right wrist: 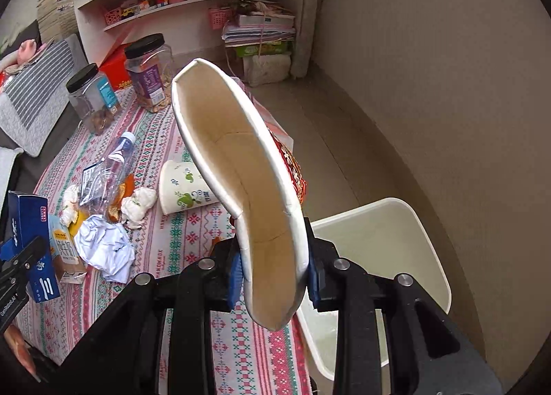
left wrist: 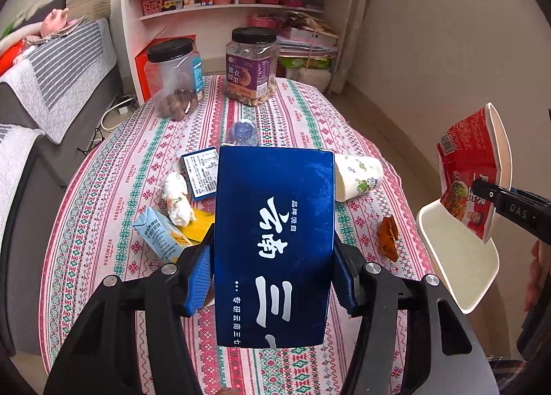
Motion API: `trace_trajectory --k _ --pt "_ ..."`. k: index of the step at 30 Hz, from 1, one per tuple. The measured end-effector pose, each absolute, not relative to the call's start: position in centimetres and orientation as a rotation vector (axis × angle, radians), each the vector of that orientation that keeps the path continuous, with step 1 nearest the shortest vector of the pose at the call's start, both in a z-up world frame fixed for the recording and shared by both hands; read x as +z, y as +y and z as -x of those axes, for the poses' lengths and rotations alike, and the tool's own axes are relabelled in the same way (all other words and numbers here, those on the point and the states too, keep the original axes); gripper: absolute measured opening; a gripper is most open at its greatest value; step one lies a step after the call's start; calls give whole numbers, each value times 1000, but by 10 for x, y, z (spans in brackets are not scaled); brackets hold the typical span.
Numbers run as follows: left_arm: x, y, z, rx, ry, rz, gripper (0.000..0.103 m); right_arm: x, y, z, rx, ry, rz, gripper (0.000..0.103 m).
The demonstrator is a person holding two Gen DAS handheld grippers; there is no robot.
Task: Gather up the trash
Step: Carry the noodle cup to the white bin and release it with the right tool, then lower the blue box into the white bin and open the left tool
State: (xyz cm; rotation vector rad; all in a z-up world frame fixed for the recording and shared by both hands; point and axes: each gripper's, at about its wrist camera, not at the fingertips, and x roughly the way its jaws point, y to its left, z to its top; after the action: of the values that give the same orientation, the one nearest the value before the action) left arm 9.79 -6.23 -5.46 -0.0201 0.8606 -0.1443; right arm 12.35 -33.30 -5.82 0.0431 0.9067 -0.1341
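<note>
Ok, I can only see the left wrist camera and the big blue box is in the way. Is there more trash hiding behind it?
Observer: Yes. The right wrist view shows a crumpled white paper ball on the tablecloth, beside the milk carton.
Operator: Is the red noodle cup empty inside?
Observer: Its inside looks bare. The noodle cup is squashed flat between the pads of the right gripper.
Operator: And the bottle? I only see its cap.
Observer: The clear bottle lies on its side, with a clear wrapper against it.
</note>
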Motion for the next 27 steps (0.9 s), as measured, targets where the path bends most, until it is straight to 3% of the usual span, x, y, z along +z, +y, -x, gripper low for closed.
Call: trace_trajectory --k 8,15,21,27 --pt "-60 -109 -95 -240 876 14 58 -61 -386 -104 -267 935 -107 33" --pt "-67 -174 -85 -339 890 -41 58 -49 -420 -85 -337 879 -159 57" --pt "-68 -230 -83 -420 916 -40 58 -38 -454 -71 -393 828 -255 67" --pt "-71 -279 -86 -488 945 -33 58 -30 -477 -59 -438 782 -321 71"
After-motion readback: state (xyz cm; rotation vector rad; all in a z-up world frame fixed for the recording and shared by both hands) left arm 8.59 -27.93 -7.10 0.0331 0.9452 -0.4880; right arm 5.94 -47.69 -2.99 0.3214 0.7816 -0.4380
